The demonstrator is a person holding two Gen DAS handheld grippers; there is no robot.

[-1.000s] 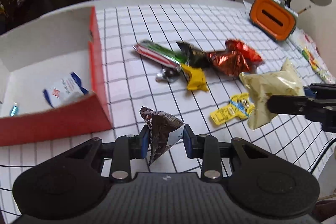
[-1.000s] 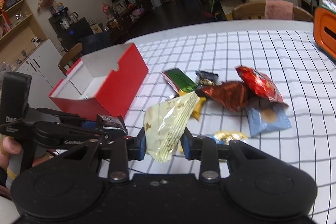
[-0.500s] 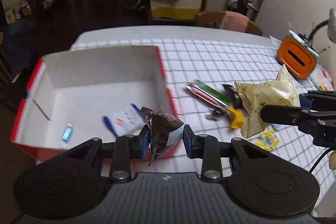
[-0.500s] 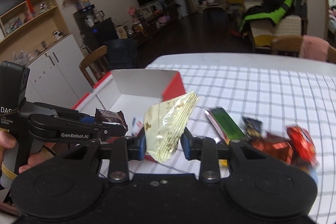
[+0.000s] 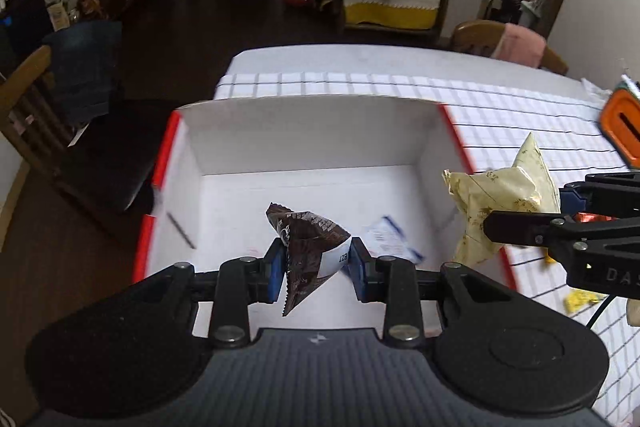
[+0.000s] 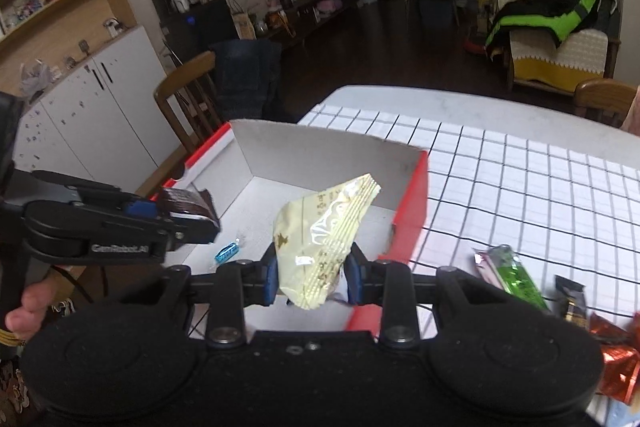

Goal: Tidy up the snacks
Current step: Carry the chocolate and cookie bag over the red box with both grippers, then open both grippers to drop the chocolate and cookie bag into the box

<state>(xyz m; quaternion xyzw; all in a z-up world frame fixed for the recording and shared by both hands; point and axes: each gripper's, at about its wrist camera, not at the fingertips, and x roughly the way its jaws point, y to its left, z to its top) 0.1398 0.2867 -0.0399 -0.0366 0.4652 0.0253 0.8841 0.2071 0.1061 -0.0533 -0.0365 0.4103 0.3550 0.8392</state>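
My left gripper (image 5: 316,273) is shut on a brown snack packet (image 5: 310,251) and holds it above the open red box (image 5: 308,131) with a white inside. My right gripper (image 6: 312,277) is shut on a pale yellow snack bag (image 6: 324,243), held over the box's right part (image 6: 414,195). The yellow bag also shows in the left wrist view (image 5: 500,203), the brown packet in the right wrist view (image 6: 184,205). A white and blue packet (image 5: 390,239) and a small blue candy (image 6: 227,251) lie in the box.
A green bar (image 6: 514,275), a dark packet (image 6: 572,301) and red foil snacks (image 6: 618,359) lie on the checked tablecloth (image 6: 520,187) right of the box. An orange holder (image 5: 624,123) stands at the far right. Wooden chairs (image 6: 188,99) stand around the table.
Both grippers have moved left from the snack pile to above the red box, each still holding its packet. The box now fills the middle of both views.
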